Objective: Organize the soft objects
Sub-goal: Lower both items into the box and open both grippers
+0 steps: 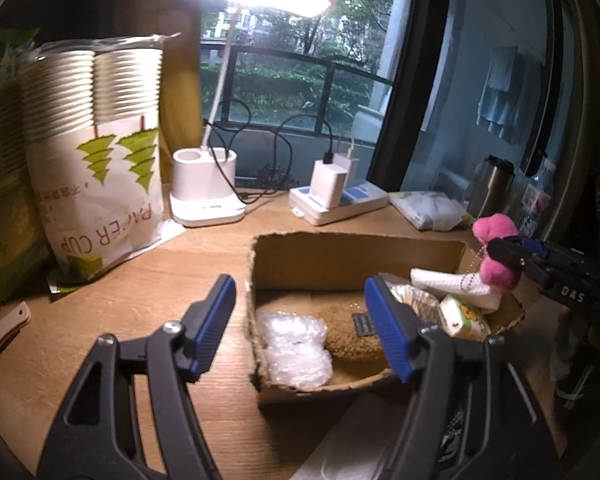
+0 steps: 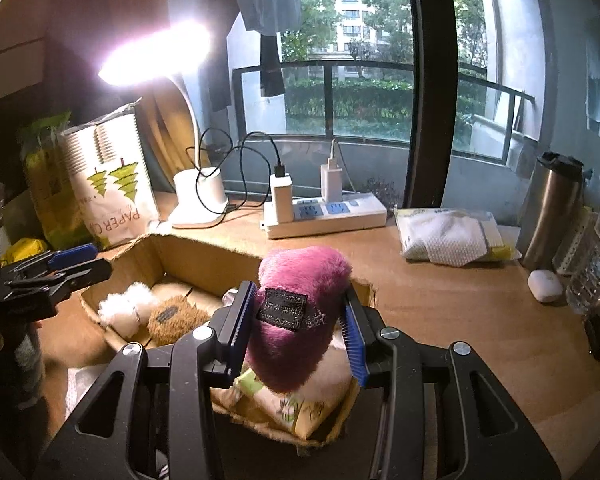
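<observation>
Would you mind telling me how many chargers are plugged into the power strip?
2. A wider white charger with a black cable sits at the left end of the power strip; a slimmer white charger stands beside it.

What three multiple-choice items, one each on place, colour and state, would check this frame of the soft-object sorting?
1. Where is the brown plush?
A. inside the cardboard box
B. on the power strip
C. beside the steel tumbler

2. What colour is the plush toy held by the right gripper?
A. green
B. pink
C. white

3. How is the left gripper?
A. shut on bubble wrap
B. shut on a cup
C. open and holding nothing

Answers: 1 A, it lies on the box floor beside the bubble wrap. 2 B, pink fur shows between the blue pads. 3 C, its fingers stand wide apart with nothing between them.
</observation>
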